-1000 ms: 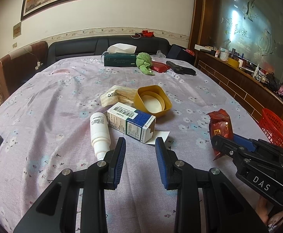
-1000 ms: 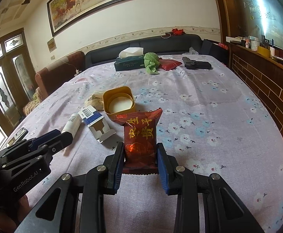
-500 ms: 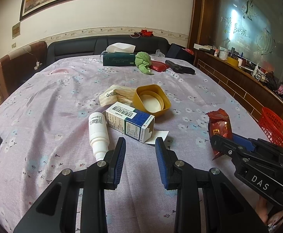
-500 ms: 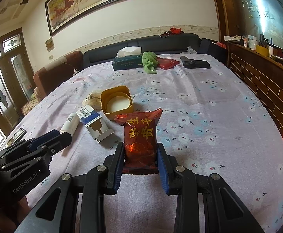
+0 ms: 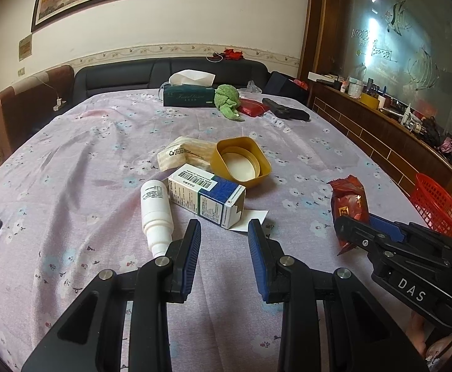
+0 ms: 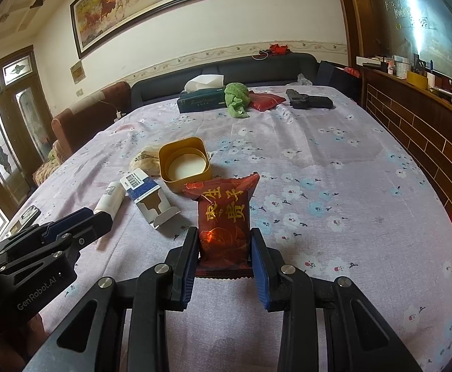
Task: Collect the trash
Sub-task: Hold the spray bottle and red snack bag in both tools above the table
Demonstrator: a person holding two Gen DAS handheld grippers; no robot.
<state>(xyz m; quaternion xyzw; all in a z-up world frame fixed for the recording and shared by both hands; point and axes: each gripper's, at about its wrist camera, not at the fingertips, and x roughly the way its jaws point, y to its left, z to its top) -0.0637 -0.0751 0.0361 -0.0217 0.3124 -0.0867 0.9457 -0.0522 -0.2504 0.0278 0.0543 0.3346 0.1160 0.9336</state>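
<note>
- The right gripper (image 6: pixel 224 248) is holding a red snack packet (image 6: pixel 224 217), its jaws clamping the packet's lower end on both sides while the packet is standing upright between them, above the flowered cloth of the bench (image 6: pixel 334 167)
- The left gripper (image 5: pixel 224 241) is hovering just short of the white and blue carton (image 5: pixel 205 197), its jaws standing at their narrowest with a gap between the blue pads and nothing in them
- The carton is lying on its side with one end flap hanging open, and a white bottle (image 5: pixel 156 212) is lying just beside it on the left
- A yellow tub (image 5: pixel 241 164) is sitting behind the carton, and a crumpled beige wrapper (image 5: pixel 182 155) is lying against the tub's left side
- A red basket (image 5: pixel 436 204) is showing past the bench's right edge, well apart from the pile
- A green tissue box (image 6: pixel 201 100), a green cloth (image 6: pixel 236 99), a flat red pouch (image 6: pixel 264 100) and a black object (image 6: pixel 308 101) are lying in a row at the far end
</note>
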